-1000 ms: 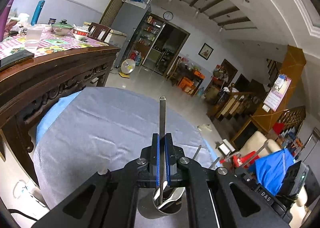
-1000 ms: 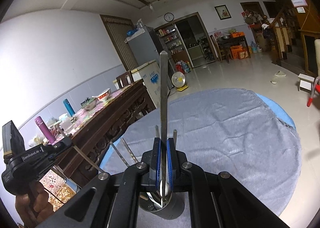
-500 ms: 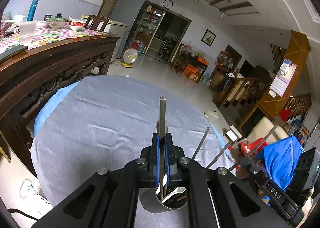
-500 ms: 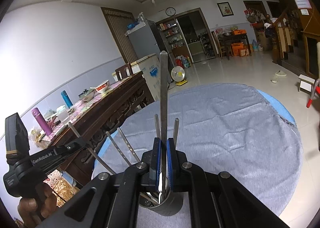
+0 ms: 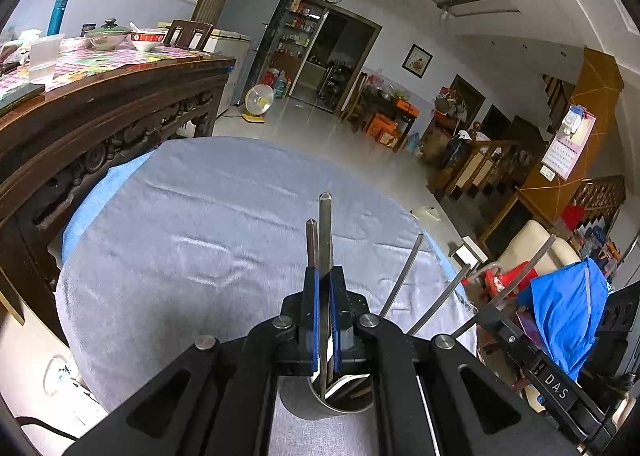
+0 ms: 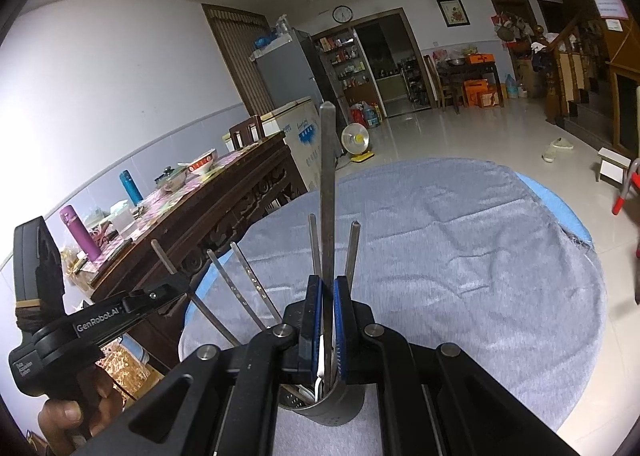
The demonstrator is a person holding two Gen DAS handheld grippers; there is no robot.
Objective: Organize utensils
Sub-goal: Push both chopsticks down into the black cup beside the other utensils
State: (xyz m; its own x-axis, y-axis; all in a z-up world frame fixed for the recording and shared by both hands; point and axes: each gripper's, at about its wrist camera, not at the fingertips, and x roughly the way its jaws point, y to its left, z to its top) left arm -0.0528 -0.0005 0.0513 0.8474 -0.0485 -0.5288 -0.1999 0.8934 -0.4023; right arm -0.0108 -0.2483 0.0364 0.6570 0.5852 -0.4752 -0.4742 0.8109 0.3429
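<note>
A steel utensil cup (image 5: 320, 404) stands on the grey cloth of the round table (image 5: 200, 223), right under both grippers; it also shows in the right wrist view (image 6: 332, 412). My left gripper (image 5: 325, 320) is shut on a steel utensil handle (image 5: 325, 240) that points up, its lower end inside the cup. My right gripper (image 6: 328, 328) is shut on another steel utensil handle (image 6: 327, 191), its lower end also in the cup. Several other handles (image 6: 248, 288) lean out of the cup. The utensil heads are hidden in the cup.
A carved dark wooden table (image 5: 100, 107) with bowls and bottles stands to the left. The right gripper's body (image 5: 552, 388) is at the right in the left wrist view. The left gripper's body (image 6: 80, 332) is at the left in the right wrist view. Tiled floor lies beyond.
Both grippers have come lower over the cup, each with its utensil still held. More of the other handles in the cup now show in both views.
</note>
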